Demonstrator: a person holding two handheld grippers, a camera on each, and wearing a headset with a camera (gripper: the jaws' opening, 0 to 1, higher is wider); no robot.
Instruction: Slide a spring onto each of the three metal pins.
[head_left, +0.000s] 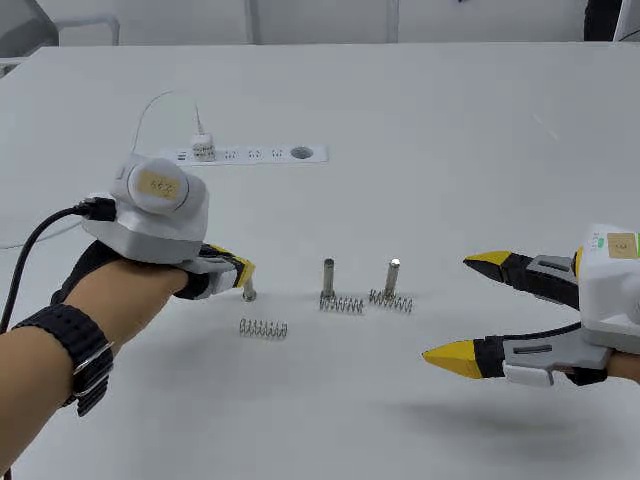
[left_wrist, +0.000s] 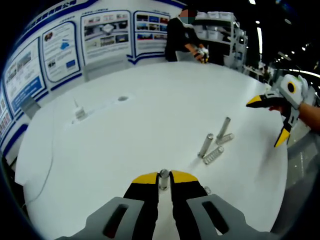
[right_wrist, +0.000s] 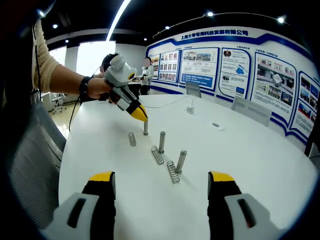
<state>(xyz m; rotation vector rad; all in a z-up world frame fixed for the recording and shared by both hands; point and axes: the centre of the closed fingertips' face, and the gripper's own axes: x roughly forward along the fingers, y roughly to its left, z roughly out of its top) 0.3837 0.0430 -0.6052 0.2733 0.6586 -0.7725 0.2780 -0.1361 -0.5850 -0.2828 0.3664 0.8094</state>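
Three pins stand upright in a row on the white table (head_left: 430, 130), all three bare. The left pin (head_left: 249, 292) is pinched at its top by the left gripper (head_left: 243, 270), yellow tips pressed together on it; in the left gripper view the pin's head sits right between the two jaws. The middle pin (head_left: 328, 278) and the right pin (head_left: 393, 277) stand free. The middle spring (head_left: 342, 305) lies flat at the foot of its pin; the right spring (head_left: 391, 301) does the same. The left spring (head_left: 263, 328) lies flat near the held pin, apart from it. Off to the right, the right gripper (head_left: 470, 307) hovers over the table, jaws spread wide, holding nothing. A power strip (head_left: 250, 154) lies farther back.
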